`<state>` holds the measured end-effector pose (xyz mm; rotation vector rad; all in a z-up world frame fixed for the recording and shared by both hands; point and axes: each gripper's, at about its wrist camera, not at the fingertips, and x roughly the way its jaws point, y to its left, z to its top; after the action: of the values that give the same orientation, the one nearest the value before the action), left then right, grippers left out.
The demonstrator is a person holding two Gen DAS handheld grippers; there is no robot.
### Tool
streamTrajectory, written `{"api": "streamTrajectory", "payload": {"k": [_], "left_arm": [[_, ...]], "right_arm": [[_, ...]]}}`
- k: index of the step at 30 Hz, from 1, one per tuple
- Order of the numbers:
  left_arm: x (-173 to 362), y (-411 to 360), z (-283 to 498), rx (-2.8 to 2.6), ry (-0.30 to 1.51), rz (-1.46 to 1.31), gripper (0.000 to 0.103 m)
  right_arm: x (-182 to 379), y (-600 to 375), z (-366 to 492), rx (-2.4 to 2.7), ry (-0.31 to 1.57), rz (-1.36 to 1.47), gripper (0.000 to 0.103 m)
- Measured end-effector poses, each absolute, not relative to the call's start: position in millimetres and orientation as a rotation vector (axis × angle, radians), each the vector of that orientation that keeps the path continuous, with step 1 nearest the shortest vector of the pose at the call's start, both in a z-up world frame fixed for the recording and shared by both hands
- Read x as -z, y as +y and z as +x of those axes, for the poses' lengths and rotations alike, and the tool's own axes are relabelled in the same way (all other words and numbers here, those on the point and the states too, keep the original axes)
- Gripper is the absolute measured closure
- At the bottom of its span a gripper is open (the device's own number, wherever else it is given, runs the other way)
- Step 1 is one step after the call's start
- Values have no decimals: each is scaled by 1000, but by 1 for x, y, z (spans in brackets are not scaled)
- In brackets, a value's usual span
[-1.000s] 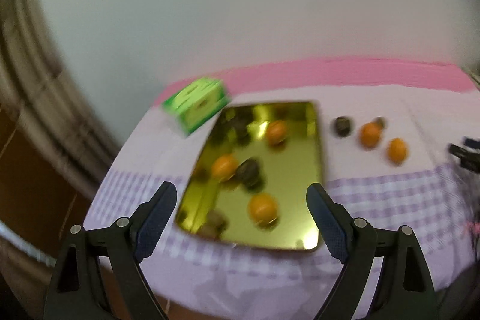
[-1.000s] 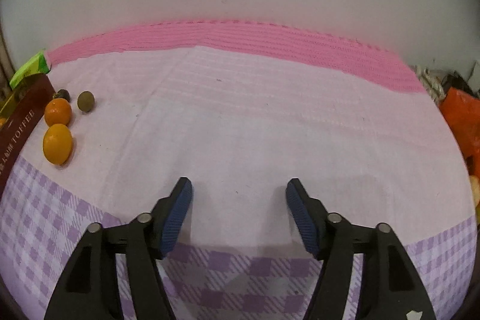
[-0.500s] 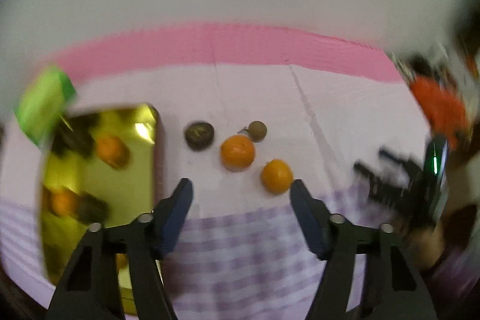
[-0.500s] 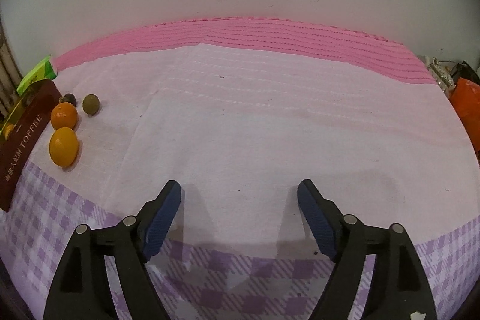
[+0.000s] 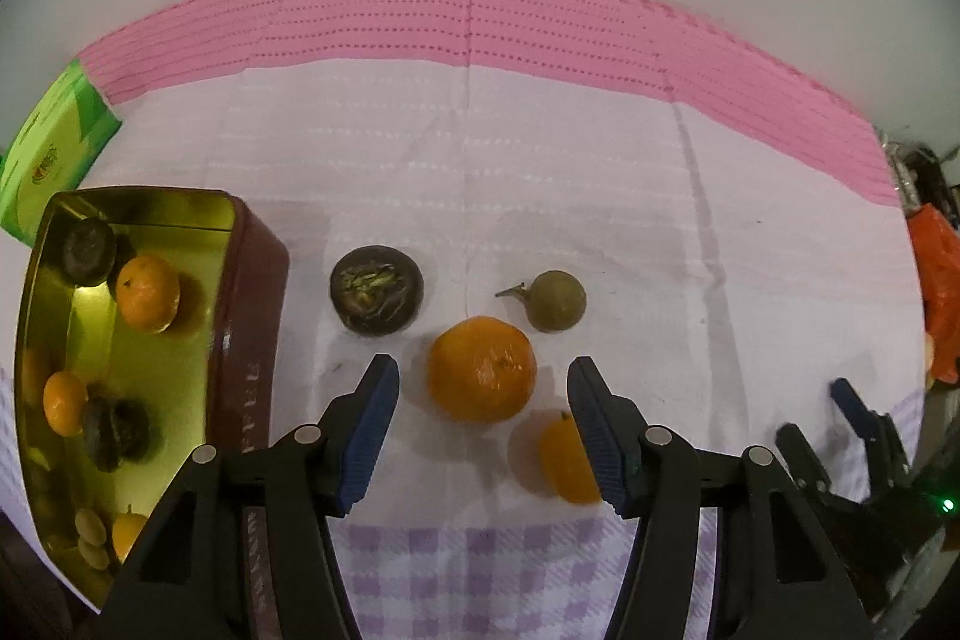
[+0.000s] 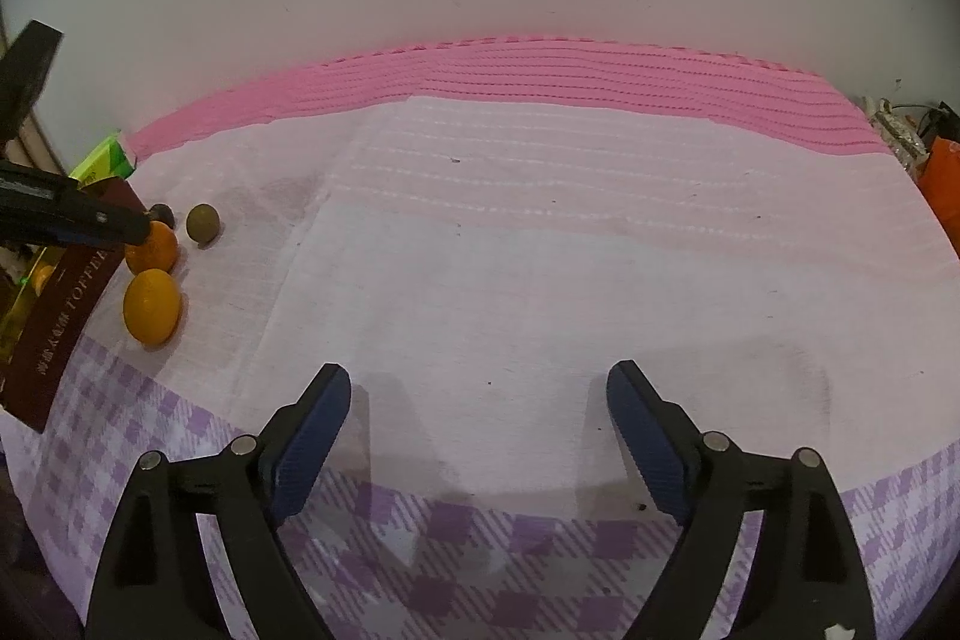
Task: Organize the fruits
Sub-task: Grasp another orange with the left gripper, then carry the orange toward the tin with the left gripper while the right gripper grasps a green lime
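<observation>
four loose fruits lie on the tablecloth [image 5: 600, 196] right of the tin [image 5: 240, 316]. round fruit [image 5: 376, 288] just beside the tin wall; stemmed fruit [image 5: 555, 301] to its right, apart. large citrus [image 5: 482, 368] in front of and between those two. small citrus [image 5: 567, 466] nearer still, to the right, partly behind a finger. several fruits lie inside the tin. carton [image 5: 48, 160] behind the tin, at the left edge. right gripper [image 5: 852, 418] far right, well apart from the fruits.

Left claw [image 5: 483, 430], right claw [image 6: 479, 448]: black plastic frames, blue ribbed pads, 2 silver screws per finger (triangular cutouts).
</observation>
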<state>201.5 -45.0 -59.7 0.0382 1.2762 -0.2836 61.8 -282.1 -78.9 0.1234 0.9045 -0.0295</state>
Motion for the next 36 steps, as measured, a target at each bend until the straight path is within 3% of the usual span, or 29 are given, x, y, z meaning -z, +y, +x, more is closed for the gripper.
{"api": "streamTrajectory", "payload": {"k": [2,4,9,22,33,36], "left_arm": [[71,-47,205,280,1291,43,57],[83,-46,206,283,1306,29,61],[75,-39,190,286,1283,-1,62],[-4,27,83,314,1102,-120,62],[-14,106,46,163,991,-166,62],[-14,120,45,140,970,-183,62]], "right_arm": [[79,-282,63,28,905,122,16],[79,-282,63,24,905,124,15],[79,-282,63,19,904,128,14],[80,-276,64,24,916,98,11],[83,-269,66,52,932,55,9],[82,-270,65,49,926,62,16]]}}
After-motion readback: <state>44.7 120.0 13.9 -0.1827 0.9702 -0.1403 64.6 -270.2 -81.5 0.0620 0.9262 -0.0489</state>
